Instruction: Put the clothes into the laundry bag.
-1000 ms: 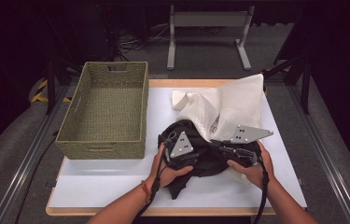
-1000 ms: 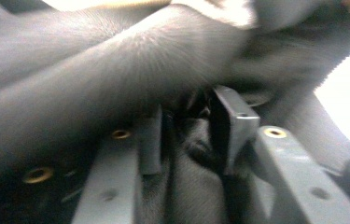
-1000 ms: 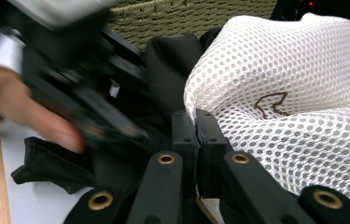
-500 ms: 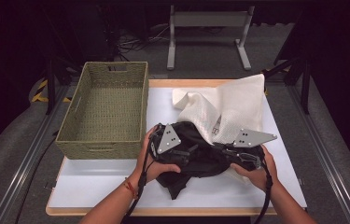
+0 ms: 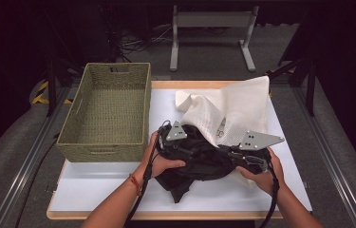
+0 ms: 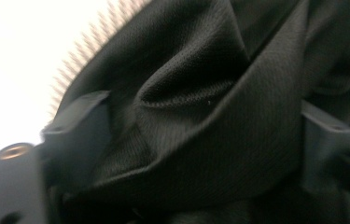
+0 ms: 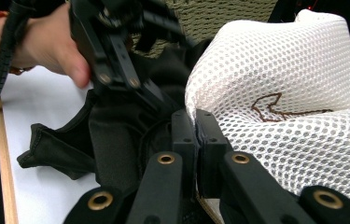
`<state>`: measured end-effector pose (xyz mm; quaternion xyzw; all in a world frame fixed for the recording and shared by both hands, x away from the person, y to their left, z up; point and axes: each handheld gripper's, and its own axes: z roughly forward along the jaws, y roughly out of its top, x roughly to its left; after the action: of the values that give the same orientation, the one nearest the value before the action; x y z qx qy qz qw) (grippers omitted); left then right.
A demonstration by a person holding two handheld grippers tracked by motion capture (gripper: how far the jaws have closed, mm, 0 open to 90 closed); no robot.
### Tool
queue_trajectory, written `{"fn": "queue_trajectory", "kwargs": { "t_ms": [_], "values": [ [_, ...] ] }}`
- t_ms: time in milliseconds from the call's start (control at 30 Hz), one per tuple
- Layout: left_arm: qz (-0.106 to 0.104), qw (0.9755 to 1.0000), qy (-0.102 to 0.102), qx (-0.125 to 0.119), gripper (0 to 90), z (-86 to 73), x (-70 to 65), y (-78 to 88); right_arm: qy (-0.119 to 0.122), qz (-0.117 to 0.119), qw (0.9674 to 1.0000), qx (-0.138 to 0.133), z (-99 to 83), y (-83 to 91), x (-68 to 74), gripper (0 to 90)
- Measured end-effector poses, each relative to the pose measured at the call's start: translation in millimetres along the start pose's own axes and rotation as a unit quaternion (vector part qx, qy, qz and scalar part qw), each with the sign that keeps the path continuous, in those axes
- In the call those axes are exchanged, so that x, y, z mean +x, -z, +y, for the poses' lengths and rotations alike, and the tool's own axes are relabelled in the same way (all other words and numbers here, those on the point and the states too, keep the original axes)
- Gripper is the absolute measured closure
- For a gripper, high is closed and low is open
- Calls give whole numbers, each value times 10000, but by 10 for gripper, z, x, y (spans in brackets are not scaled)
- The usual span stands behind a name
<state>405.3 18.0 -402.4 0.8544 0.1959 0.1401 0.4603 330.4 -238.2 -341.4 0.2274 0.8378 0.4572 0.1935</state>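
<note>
The black mesh garment (image 5: 199,161) sits bunched on the white tabletop (image 5: 99,185), near my edge, its far side tucked under the white mesh garment (image 5: 232,114) that drapes toward the back right. My right gripper (image 7: 195,126) has its jaws pressed together at the seam where black meets white; cloth crowds both sides of the tips, but I can't tell which fabric, if either, is actually pinched. My left gripper (image 5: 173,137) is over the black bundle's left end, beside the woven basket (image 5: 104,114). Its jaws have just been closing from a wide spread and now stand partly apart, with a fat fold of black mesh (image 6: 191,121) bulging between them, and the pads are not yet biting, as far as I can judge.

To do this well, I'd close the left on that one ridge of fold rather than a whole wad, keep the right anchored and steady, then draw the black piece out sideways and low so the white one doesn't get dragged along with it.
</note>
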Motion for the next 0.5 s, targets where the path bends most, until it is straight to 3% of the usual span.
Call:
{"fn": "queue_trajectory", "kwargs": {
  "t_ms": [33, 100, 167, 200, 300, 400, 467, 500],
  "values": [
    [-49, 10000, -1, 13, 316, -9, 6, -16, -6, -1, 10000, 0, 1, -1, -2, 882],
    [-144, 9999, -62, 48, 478, -20, 16, -38, 6, -15, 10000, -5, 6, -2, 0, 882],
    [-463, 9988, -110, 66, 685, -58, 15, -79, 0, -24, 10000, -25, 12, 2, -4, 883],
    [-499, 9985, -213, 121, 763, -74, -10, -95, 1, -50, 10000, -48, 13, 3, -12, 883],
    [-630, 9972, -343, 204, 797, -108, -118, -160, -32, -100, 9999, -80, 19, 0, -38, 883],
    [-576, 9975, -381, 165, 798, -105, -177, -217, -114, -74, 9998, -166, 36, -10, -58, 883],
    [-308, 9995, -108, -13, 800, -99, -171, -286, -180, 10, 9996, -229, 71, -45, -33, 883],
    [-308, 9995, -108, -13, 803, -99, -171, -286, -180, 10, 9996, -229, 71, -45, -33, 883]
  ]
}}
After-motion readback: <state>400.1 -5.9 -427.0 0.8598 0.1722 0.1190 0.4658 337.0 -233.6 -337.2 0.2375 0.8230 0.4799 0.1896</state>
